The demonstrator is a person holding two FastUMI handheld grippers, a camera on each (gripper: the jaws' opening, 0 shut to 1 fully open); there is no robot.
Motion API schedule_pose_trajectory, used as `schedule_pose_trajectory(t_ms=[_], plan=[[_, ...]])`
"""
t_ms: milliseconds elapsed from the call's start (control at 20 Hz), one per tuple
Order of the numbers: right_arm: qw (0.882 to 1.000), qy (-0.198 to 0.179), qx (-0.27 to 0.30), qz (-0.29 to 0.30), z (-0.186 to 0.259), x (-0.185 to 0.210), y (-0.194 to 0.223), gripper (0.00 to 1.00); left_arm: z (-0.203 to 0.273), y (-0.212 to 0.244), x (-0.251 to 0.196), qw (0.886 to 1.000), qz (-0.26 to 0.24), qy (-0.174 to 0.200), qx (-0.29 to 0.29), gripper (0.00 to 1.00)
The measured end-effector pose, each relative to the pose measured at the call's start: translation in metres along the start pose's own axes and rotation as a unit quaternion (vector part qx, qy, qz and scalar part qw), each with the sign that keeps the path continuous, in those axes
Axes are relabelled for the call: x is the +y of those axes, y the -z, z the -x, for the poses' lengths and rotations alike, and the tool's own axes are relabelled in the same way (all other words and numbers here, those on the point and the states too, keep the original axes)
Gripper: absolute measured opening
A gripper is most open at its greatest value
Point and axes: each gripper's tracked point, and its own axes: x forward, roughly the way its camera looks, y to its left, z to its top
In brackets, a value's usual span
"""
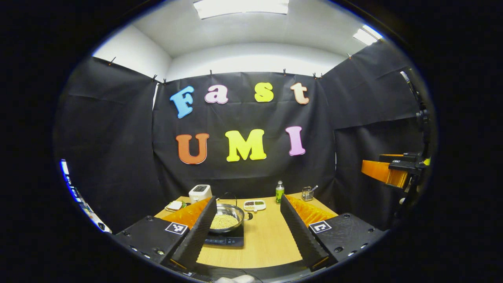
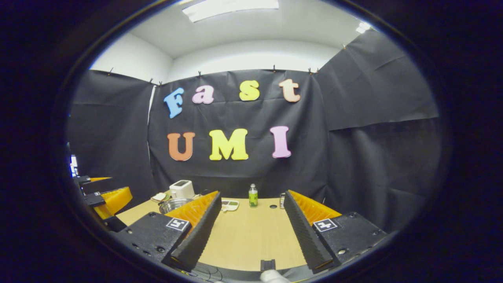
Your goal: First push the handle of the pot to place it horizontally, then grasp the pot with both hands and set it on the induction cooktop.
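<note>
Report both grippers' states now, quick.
Left gripper: open, holding nothing, back from the pot.
Right gripper: open, holding nothing, above the table.

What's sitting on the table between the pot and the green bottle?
A small white divided dish lies between the pot and the green bottle, clearest in the left gripper view.

From my left gripper view, the steel pot (image 1: 225, 218), filled with pale grains, sits on the black cooktop (image 1: 226, 238) just ahead of my left finger, its thin handle arched up over the far rim. From my right gripper view, the pot (image 2: 173, 204) lies ahead to the left, partly behind the left finger.
</note>
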Motion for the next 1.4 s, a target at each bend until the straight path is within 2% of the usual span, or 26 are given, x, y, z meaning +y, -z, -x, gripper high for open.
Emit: schedule_pose_trajectory(t_ms=[150,300,700,1400], plan=[[1.0,0.016,-0.014,0.019,0.017,-0.022,-0.009,1.0,0.016,-0.009,0.003,1.0,-0.002,-0.015,0.0,0.96],[1.0,0.009,-0.01,0.015,0.026,-0.022,-0.008,1.0,0.023,-0.015,0.003,1.0,-0.003,-0.027,-0.007,0.96],[1.0,0.003,0.001,0.023,0.008,-0.025,-0.008,1.0,0.004,-0.016,0.007,0.999,0.009,-0.04,0.003,0.96],[1.0,0.011,0.009,0.009,-0.024,-0.022,-0.004,1.0,-0.027,-0.012,0.017,0.999,0.004,-0.032,0.009,0.96]])
